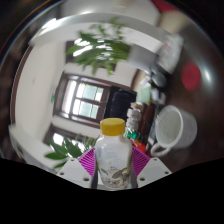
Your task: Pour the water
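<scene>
A clear plastic bottle (113, 160) with a yellow cap (114, 127) stands between the fingers of my gripper (113, 165). The purple pads (89, 160) press against both sides of it, so the gripper is shut on the bottle. The bottle is held upright and has a printed label low on its body. A white cup (172, 128) with a handle stands to the right, just beyond the right finger.
A green leafy plant (65, 151) lies left of the fingers and another plant (98, 48) hangs higher up. A window (85, 98) is behind. Dark items and a red object (190, 74) are on the right beyond the cup.
</scene>
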Demonstrator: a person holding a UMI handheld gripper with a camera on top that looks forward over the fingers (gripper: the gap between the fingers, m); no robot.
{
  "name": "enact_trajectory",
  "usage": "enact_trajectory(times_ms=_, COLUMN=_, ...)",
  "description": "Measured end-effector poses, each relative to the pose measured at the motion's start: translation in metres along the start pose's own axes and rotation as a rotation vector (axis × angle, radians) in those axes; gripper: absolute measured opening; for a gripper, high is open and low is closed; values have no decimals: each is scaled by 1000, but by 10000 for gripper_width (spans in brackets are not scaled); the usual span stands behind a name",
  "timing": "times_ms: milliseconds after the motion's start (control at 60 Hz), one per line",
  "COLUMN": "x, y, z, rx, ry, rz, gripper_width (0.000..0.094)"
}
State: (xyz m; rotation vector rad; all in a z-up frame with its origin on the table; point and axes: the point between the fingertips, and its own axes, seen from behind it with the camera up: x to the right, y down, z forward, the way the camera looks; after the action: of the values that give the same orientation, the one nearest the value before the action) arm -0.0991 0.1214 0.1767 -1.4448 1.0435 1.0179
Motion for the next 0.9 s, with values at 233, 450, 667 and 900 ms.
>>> enact_trajectory(times_ms=233, x=-30, y=-97, z=-25, rx=143, ry=178, rz=-851, gripper_width=468)
enact_trajectory(times_ms=450, x=0, y=-203, z=-43, rx=270, ry=460, rz=-1230, gripper_width=476)
enact_trajectory(times_ms=667, x=87, y=-257, z=-32, rx=238, ry=568, rz=-1264, gripper_width=475)
enact_trajectory(times_ms=900, x=166, y=-247, z=-8, rx=175, ry=524, rz=-1204, gripper_width=494)
